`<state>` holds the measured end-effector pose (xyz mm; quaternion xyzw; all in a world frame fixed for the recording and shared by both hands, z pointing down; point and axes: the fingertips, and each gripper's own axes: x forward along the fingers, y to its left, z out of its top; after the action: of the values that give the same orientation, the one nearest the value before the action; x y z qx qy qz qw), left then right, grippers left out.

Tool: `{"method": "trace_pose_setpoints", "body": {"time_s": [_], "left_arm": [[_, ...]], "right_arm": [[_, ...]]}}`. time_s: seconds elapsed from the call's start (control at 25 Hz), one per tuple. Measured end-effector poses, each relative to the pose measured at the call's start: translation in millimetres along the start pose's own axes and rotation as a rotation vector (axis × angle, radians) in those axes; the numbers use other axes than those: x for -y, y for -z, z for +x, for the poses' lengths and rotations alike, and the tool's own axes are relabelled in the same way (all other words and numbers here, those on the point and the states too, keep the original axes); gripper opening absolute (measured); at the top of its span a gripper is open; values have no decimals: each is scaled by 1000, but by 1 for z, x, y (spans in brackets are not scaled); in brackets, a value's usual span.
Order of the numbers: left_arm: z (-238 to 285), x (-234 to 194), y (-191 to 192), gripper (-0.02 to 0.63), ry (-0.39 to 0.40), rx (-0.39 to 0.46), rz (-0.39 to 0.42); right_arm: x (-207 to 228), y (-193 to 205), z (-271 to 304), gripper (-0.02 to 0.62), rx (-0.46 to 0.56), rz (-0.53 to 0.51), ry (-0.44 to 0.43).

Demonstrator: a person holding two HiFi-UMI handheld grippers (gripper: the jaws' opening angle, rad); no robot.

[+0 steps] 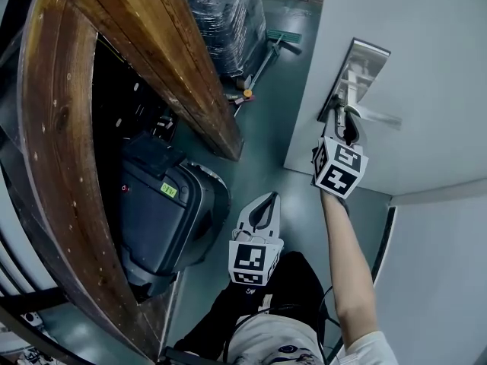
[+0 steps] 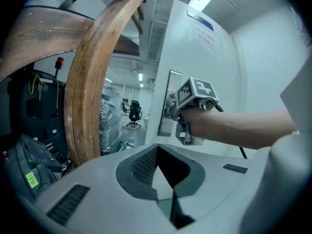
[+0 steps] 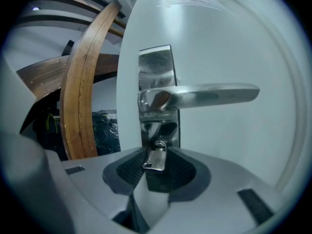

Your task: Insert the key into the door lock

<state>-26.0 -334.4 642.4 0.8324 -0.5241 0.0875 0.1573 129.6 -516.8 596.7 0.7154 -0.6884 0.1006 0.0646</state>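
Right gripper (image 1: 339, 115) clamped on the key (image 3: 155, 160) in the door lock (image 3: 159, 145) below the handle (image 3: 209, 95), left gripper (image 1: 265, 199) closed, empty

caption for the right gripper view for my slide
Right claw holding small silver metal key at keyhole below silver lever handle on white door.

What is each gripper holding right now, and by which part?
The right gripper grips the key by its flat head, blade at the keyhole. The left gripper is shut and empty.
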Motion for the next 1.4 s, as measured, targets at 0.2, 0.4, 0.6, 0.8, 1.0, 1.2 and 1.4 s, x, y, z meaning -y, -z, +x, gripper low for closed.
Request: {"method": "trace_pose_setpoints", "body": {"time_s": [0.2,0.4,0.6,0.8,1.0,1.2,1.4], "left_arm": [[-7,3,-25,3,-3,3,-8],[-25,24,-96,3,20,34,-10],[-48,62,-176,3,77,97,21],[-68,95,-224,3,125,144,55],[-86,111,-249,3,149,171,104],[-94,114,-262,3,149,191,123],[-88,124,-275,3,176,218,143]], "right_arm": [[-3,-3,-40,121,17,18,-87],[-10,-29,-137,120,-15,28,-191],[-8,-101,-217,8,28,-3,-217],[1,-158,-266,8,82,-21,-237],[22,-178,-299,8,74,1,-193],[35,-196,-311,8,118,7,-177],[34,-211,-305,8,151,5,-192]]}}
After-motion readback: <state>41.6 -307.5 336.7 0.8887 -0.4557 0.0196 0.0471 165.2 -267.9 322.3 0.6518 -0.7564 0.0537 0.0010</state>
